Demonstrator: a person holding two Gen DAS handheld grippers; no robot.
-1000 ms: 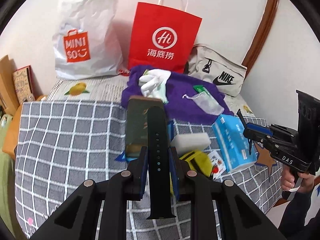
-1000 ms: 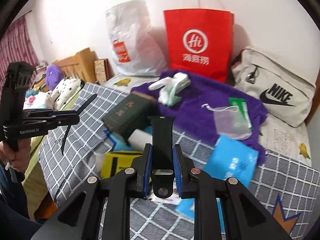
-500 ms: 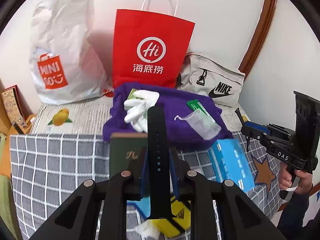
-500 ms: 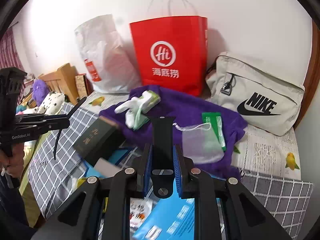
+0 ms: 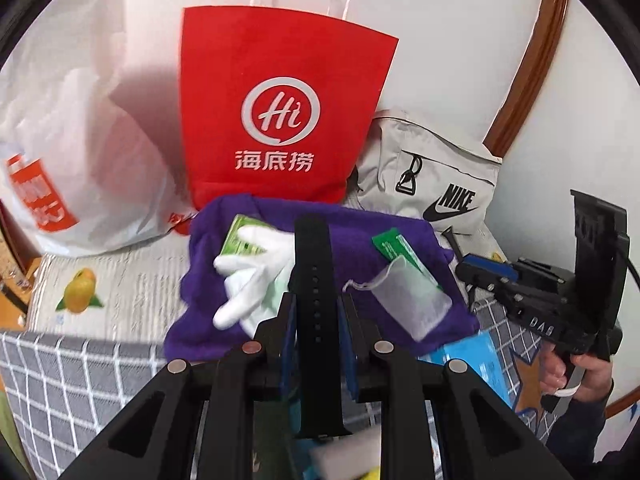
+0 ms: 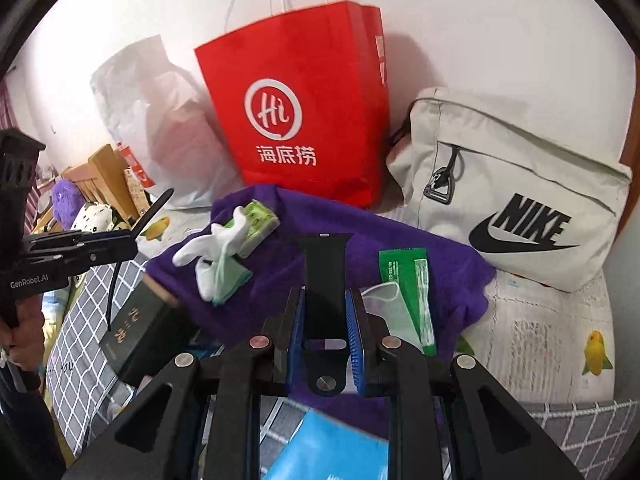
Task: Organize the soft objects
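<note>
My left gripper (image 5: 316, 316) is shut on a long black watch strap with holes (image 5: 314, 280), held upright above the bed. My right gripper (image 6: 325, 312) is shut on a shorter black watch strap (image 6: 325, 276). Beyond both lies a purple towel (image 5: 360, 236) (image 6: 280, 264) with a white glove (image 5: 248, 276) (image 6: 204, 248), a green tissue pack (image 6: 256, 224), a mesh pouch (image 5: 404, 300) and a green sachet (image 6: 408, 276) on it. A red paper bag (image 5: 280, 108) (image 6: 296, 104) stands behind the towel. The right gripper also shows in the left wrist view (image 5: 452, 236), and the left gripper in the right wrist view (image 6: 152, 216).
A white plastic bag (image 5: 72, 140) stands left of the red bag, a grey Nike bag (image 6: 512, 200) right of it, all against the wall. A dark green box (image 6: 140, 328) and a blue tissue pack (image 6: 328, 452) lie on the checked blanket (image 5: 60, 380).
Both grippers have moved forward toward the purple towel and the bags, still holding their straps. The box, sponge and yellow item have dropped below or out of view.
</note>
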